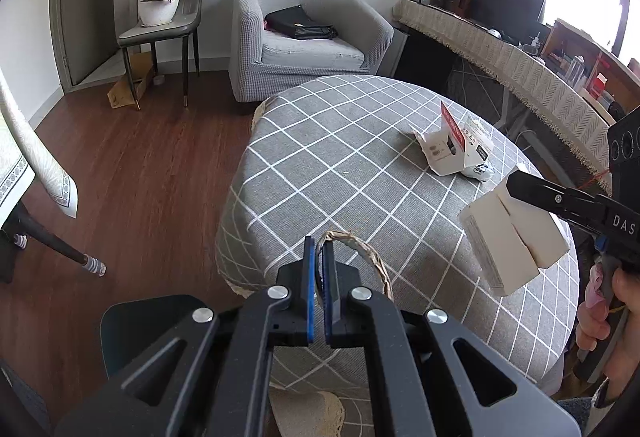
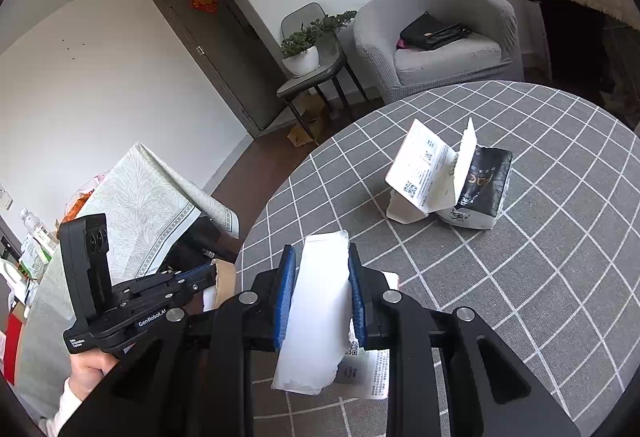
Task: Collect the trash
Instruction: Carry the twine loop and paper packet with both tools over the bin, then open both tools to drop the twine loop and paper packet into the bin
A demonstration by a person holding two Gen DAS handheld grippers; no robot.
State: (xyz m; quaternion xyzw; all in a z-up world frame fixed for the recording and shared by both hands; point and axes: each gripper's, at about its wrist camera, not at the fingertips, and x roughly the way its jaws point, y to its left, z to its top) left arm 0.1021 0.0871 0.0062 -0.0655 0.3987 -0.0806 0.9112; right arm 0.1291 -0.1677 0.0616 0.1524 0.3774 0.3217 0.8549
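Risk: right hand-held gripper pinches white carton above worktop edge-on, may slip; left hand-held gripper pinches, prob., paper-bag handle below carton—bag could sag.

A round table under a grey, white-checked cloth carried a torn-open white carton leaning against a black-and-white packet; both lay directly on the cloth.
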